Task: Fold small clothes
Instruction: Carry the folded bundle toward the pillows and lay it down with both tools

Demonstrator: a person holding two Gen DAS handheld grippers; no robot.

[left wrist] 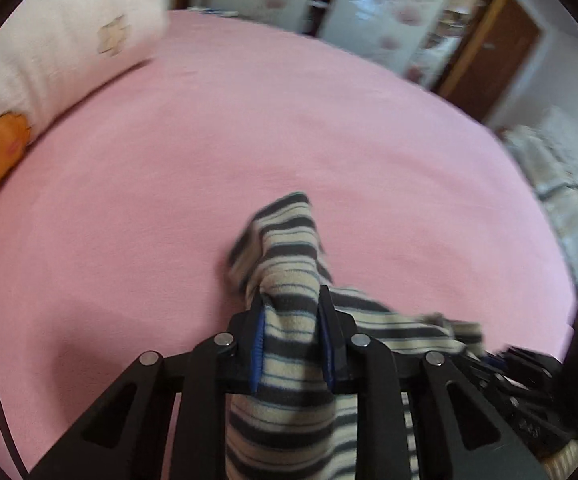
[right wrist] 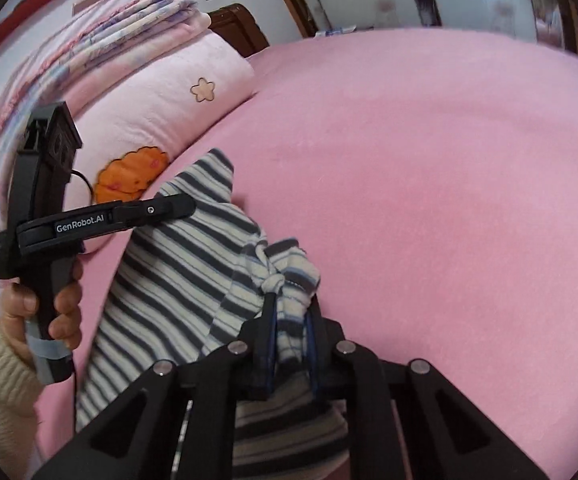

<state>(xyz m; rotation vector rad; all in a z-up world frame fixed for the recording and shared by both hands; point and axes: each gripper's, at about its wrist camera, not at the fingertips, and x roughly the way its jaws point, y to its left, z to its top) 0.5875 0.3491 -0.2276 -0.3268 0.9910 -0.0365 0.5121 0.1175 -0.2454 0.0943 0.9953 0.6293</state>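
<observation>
on the pink bed [left wrist: 329, 128], the left gripper [left wrist: 292, 300] and right gripper [right wrist: 291, 312] each pinch a bunched fold of the striped garment [right wrist: 177, 264], which stretches between them above the sheet beside the pillow [right wrist: 161, 96].

A cream garment [right wrist: 177, 264] striped dark grey and perhaps blue lay on a plain pink bed [right wrist: 449, 180]; the pillow [right wrist: 161, 108] was pale pink.
</observation>
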